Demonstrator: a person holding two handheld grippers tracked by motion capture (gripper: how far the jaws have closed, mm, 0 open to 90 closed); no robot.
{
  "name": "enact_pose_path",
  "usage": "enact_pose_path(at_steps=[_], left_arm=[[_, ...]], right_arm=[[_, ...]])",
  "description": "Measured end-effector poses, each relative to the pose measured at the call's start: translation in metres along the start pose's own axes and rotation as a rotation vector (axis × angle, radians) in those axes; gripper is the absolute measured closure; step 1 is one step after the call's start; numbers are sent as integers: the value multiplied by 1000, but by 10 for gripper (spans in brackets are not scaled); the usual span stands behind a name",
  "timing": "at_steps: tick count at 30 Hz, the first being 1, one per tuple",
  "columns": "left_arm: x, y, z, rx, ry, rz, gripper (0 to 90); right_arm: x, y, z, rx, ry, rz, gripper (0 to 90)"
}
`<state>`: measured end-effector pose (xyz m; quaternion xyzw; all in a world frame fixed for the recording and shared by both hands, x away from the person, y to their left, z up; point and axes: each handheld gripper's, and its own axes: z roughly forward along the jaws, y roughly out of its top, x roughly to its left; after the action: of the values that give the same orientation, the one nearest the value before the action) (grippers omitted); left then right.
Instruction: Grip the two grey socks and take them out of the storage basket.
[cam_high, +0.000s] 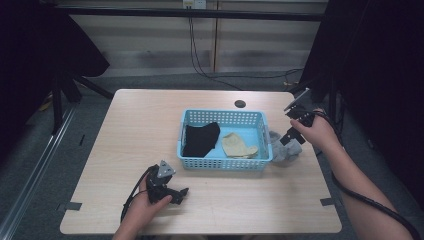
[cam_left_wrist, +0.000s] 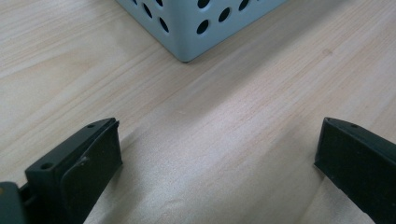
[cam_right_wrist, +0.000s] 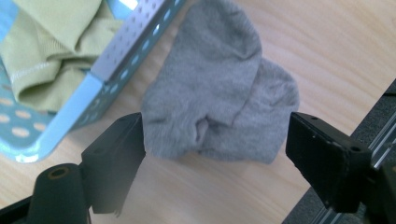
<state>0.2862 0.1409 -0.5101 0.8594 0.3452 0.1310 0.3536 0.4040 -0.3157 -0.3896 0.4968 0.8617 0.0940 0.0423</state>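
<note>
A light blue perforated basket (cam_high: 223, 162) stands mid-table and holds a black sock (cam_high: 201, 139) and a yellow-green sock (cam_high: 239, 146). A crumpled grey sock (cam_high: 282, 150) lies on the table against the basket's right wall. My right gripper (cam_high: 292, 134) hovers just over it. In the right gripper view the jaws of the right gripper (cam_right_wrist: 215, 144) stand wide on either side of the grey sock (cam_right_wrist: 219, 93) without pressing it, next to the basket (cam_right_wrist: 126, 60) and the yellow-green sock (cam_right_wrist: 51, 32). My left gripper (cam_high: 181, 195) rests open near the front edge, facing the basket corner (cam_left_wrist: 187, 28), with nothing between its jaws (cam_left_wrist: 219, 154).
A round dark hole (cam_high: 240, 104) sits in the tabletop behind the basket. The table's right edge runs close to the grey sock, with a metal rail (cam_right_wrist: 373, 130) beyond it. Cables trail on the floor behind the table. Bare wood lies left of the basket.
</note>
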Motion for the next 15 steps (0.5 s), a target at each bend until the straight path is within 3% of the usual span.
enact_pose_path(at_steps=[4, 15], left_arm=[[0, 0, 0, -2, 0, 1, 0], [0, 0, 0, 3, 0, 9, 0]], right_arm=[[3, -8, -2, -5, -11, -16, 194], [11, -33, 3, -38, 18, -28, 191]])
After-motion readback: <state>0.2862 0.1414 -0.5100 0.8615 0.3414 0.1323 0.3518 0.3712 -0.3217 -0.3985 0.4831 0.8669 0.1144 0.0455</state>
